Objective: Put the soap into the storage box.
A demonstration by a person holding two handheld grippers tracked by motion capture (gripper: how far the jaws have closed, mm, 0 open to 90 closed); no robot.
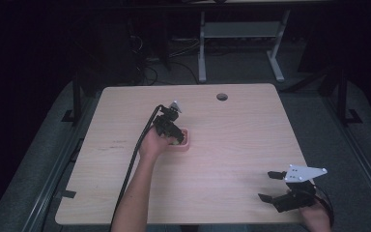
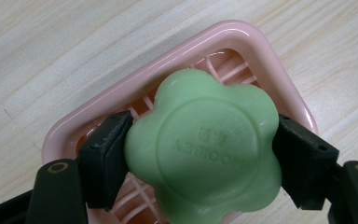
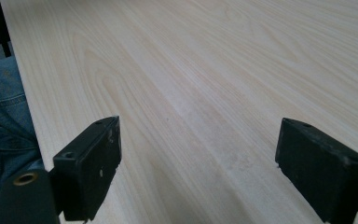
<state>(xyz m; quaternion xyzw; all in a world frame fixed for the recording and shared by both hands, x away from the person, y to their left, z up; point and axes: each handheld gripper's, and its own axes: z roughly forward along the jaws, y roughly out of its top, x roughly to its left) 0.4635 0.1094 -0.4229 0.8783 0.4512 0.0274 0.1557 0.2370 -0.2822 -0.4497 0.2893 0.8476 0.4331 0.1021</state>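
A green flower-shaped soap (image 2: 204, 149) with raised lettering is clamped between the black jaws of my left gripper (image 2: 200, 158), which is shut on it. Under the soap sits a pink slatted soap dish (image 2: 242, 39); the soap is over the dish's inside. In the high view the left gripper (image 1: 174, 135) points down into the pink dish (image 1: 185, 146) near the table's middle, where a bit of green soap (image 1: 175, 142) shows. My right gripper (image 1: 270, 186) rests open at the table's front right corner. Its jaws (image 3: 198, 163) stand wide apart over bare wood.
The light wooden table (image 1: 232, 145) has a round cable hole (image 1: 221, 96) near its far edge. A black cable (image 1: 137, 150) trails from the left gripper along the forearm. Blue denim (image 3: 4, 107) shows past the table's near edge.
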